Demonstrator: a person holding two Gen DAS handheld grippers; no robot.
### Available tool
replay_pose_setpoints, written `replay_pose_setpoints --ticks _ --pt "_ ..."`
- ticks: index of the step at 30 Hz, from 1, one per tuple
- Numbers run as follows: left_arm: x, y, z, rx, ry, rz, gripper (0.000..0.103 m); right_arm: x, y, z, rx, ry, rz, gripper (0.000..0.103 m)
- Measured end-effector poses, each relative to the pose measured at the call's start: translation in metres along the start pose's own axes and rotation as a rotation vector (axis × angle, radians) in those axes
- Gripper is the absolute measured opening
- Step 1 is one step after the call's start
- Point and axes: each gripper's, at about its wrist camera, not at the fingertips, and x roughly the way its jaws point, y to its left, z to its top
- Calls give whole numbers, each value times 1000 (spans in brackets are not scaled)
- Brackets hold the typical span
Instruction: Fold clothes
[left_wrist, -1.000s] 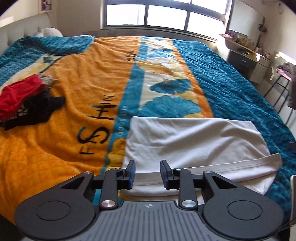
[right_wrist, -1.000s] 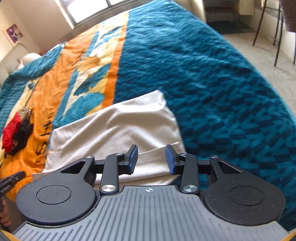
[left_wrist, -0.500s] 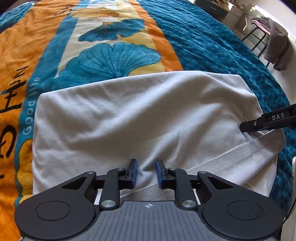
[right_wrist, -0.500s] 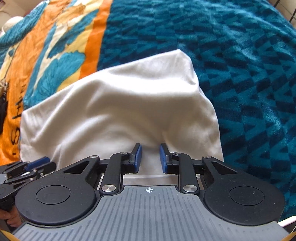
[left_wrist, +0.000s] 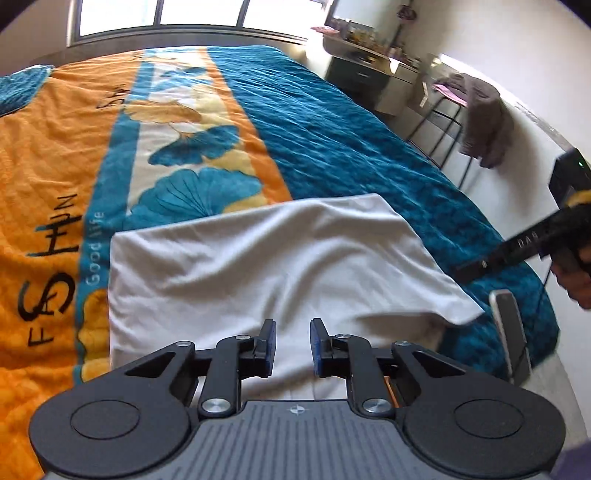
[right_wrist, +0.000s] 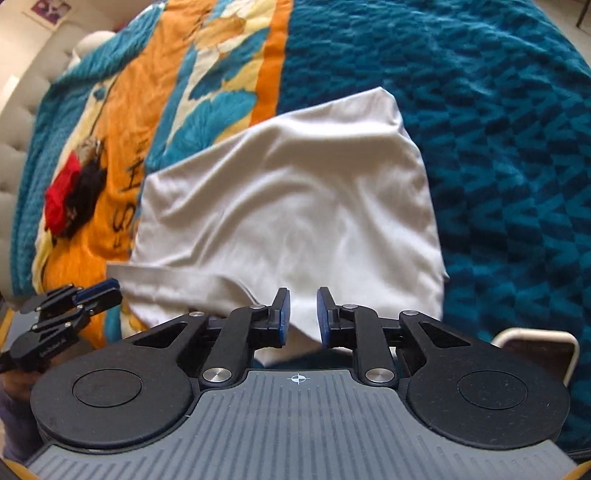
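Both grippers, left gripper (left_wrist: 292, 345) and right gripper (right_wrist: 303, 317), lifted off white garment (left_wrist: 266, 266), part-open, empty.

Both wrist views face the same white garment (left_wrist: 266, 266) closely.

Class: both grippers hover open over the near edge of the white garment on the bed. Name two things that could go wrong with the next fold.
1. The white garment is wrinkled, so a fold might trap creases.
2. The phone lies by the right gripper; a sweep could knock it.
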Motion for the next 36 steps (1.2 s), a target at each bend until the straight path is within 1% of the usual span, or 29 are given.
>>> replay_pose_setpoints --ticks 1,4,6,7,9,11,13,14,16,17,18,19,20,22,23,25,26,27,29,30,32,34,36 --pt "13 1 7 -14 18 10 16 16 1 10 36 7 12 23" --pt "51 4 26 -54 73 40 16 60 4 24 125 57 30 23" --pt "76 6 39 -82 109 60 15 82 11 21 139 98 45 23" --pt "81 5 36 -75 146 62 13 86 15 15 128 119 63 23" --pt "57 7 17 -51 161 38 10 91 26 2 77 168 100 23" --pt "29 9 -3 -27 169 11 9 84 43 -21 -31 225 140 23" --pt "-14 9 -33 -15 133 5 8 67 55 -45 -122 274 216 23" --pt "-37 9 -49 -10 112 3 8 55 59 -56 -161 279 245 23" --pt "-68 13 -66 -38 49 57 8 32 62 -71 -221 243 258 24" --pt "-80 16 -71 -61 9 87 9 21 60 -73 -219 205 260 26" --pt "-88 19 -70 -86 -32 108 10 12 57 -74 -215 166 261 29" --pt "-90 21 -66 -110 -75 128 11 7 54 -69 -194 118 248 29" --pt "-83 24 -56 -128 -101 141 13 4 51 -63 -168 67 221 30" --pt "-67 31 -34 -164 -144 163 21 7 41 -46 -87 -10 156 30" --pt "-57 35 -25 -170 -153 191 29 11 34 -38 -29 -28 144 30" --pt "-38 51 -5 -196 -147 287 30 18 25 -32 42 -54 168 30" --pt "-35 60 0 -212 -141 325 32 20 21 -31 57 -59 172 30" --pt "-36 68 2 -224 -140 330 33 21 19 -32 65 -62 170 30" --pt "-41 83 4 -246 -142 325 38 20 18 -38 55 -60 178 36" --pt "-42 89 3 -249 -135 302 42 20 16 -39 48 -58 182 42" --pt "-44 98 2 -254 -116 245 44 21 15 -40 46 -53 180 44" --pt "-34 102 1 -242 -66 210 40 25 13 -38 65 -56 177 44" --pt "-26 105 2 -222 -49 204 28 28 13 -35 82 -57 183 44"
